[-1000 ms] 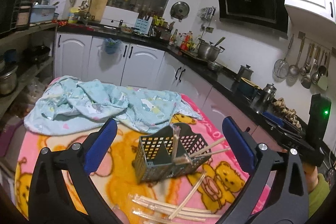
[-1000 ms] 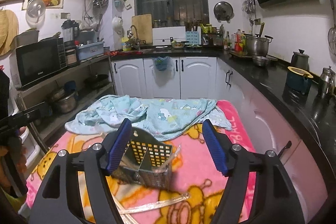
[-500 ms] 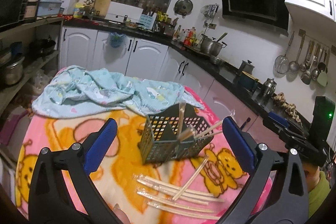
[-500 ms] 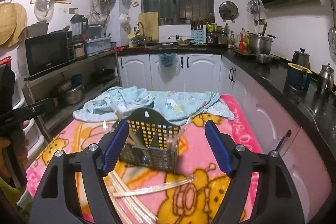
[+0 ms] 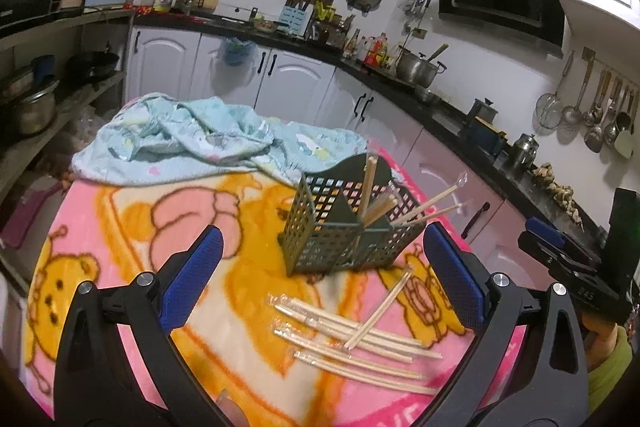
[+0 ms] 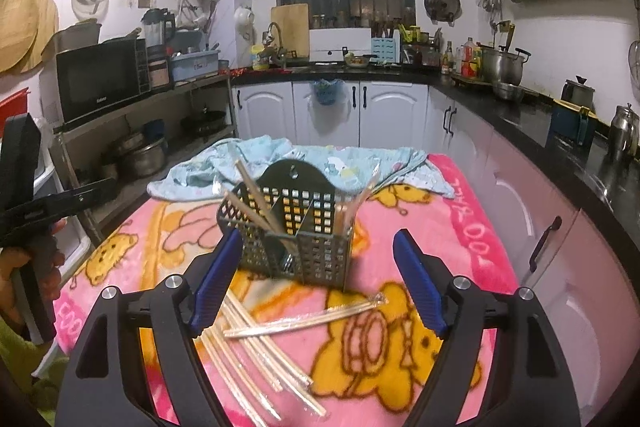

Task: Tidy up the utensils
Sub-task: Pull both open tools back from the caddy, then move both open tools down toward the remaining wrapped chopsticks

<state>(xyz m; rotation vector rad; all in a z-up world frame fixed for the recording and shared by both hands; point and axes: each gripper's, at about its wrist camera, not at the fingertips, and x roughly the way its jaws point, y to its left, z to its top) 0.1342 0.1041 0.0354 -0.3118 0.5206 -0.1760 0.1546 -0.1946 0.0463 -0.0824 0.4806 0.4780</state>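
Both my left gripper (image 5: 320,279) and right gripper (image 6: 318,275) hang wide apart and empty above the loose chopsticks (image 5: 352,331) lying just before the caddy (image 5: 344,227), so I judge the next pick needs 1 pair pinched.

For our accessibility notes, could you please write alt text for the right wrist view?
A dark perforated utensil basket holding several chopsticks stands on a pink cartoon-bear blanket, framed by the open right hand-held gripper. More wrapped chopsticks lie loose in front; a kitchen lies behind.
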